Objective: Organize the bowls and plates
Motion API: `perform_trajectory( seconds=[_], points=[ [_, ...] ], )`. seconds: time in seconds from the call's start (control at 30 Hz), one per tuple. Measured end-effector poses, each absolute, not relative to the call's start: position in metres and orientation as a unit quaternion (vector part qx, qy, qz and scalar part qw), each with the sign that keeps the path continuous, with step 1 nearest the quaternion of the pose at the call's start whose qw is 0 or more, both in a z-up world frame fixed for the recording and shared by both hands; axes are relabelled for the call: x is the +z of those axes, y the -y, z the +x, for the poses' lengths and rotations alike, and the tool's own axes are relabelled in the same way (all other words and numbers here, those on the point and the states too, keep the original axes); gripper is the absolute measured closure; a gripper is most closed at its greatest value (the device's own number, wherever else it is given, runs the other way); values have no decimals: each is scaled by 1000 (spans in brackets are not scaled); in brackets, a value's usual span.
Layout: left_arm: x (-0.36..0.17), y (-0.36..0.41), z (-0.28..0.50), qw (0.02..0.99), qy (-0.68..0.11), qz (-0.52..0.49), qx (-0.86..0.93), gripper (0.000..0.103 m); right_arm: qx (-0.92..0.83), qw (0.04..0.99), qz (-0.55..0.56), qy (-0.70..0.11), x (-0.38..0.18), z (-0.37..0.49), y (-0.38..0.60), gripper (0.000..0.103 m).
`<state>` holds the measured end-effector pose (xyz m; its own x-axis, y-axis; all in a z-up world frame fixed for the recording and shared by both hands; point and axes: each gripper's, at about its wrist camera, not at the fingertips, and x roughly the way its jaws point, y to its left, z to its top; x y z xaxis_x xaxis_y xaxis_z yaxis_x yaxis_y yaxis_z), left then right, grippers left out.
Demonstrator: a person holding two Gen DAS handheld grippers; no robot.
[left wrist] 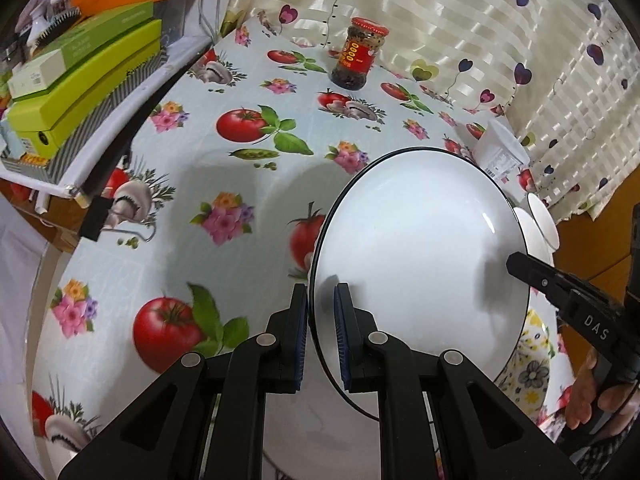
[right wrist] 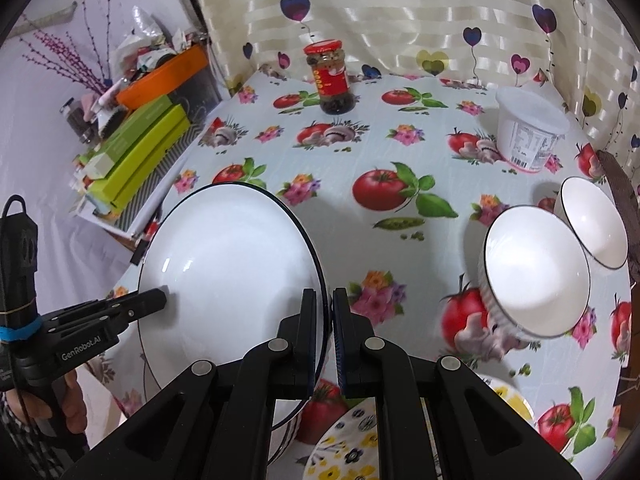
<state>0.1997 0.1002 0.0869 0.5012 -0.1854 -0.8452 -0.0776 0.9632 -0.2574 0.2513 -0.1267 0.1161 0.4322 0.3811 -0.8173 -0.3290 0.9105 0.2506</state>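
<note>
A large white bowl (left wrist: 420, 240) with a thin black rim hangs over the tablecloth, held on opposite sides by both grippers. My left gripper (left wrist: 320, 312) is shut on its near rim, which runs between the blue pads. In the right wrist view the bowl (right wrist: 228, 264) sits to the left. There my right gripper (right wrist: 325, 312) is shut on its right rim, and the left gripper (right wrist: 160, 300) pinches the far left rim. The right gripper (left wrist: 516, 264) reaches in from the right in the left wrist view. Two small white bowls (right wrist: 536, 272) (right wrist: 596, 224) stand at the right. A yellow-flowered plate (right wrist: 348, 440) lies below my right gripper.
A red-lidded jar (right wrist: 330, 80) stands at the back of the table (right wrist: 360, 152), with a white tub (right wrist: 528, 132) at the back right. Green boxes (right wrist: 140, 152) and an orange tray (right wrist: 168, 76) pile up on the left. A heart-patterned curtain (right wrist: 400, 12) hangs behind.
</note>
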Motion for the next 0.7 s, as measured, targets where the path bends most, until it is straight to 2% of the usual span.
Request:
perform_trajectory(
  seconds=[0.7],
  points=[
    [62,-117,156,846,-517,-131,-12,90,225,830,28,-509,89,207,109,94]
  ],
)
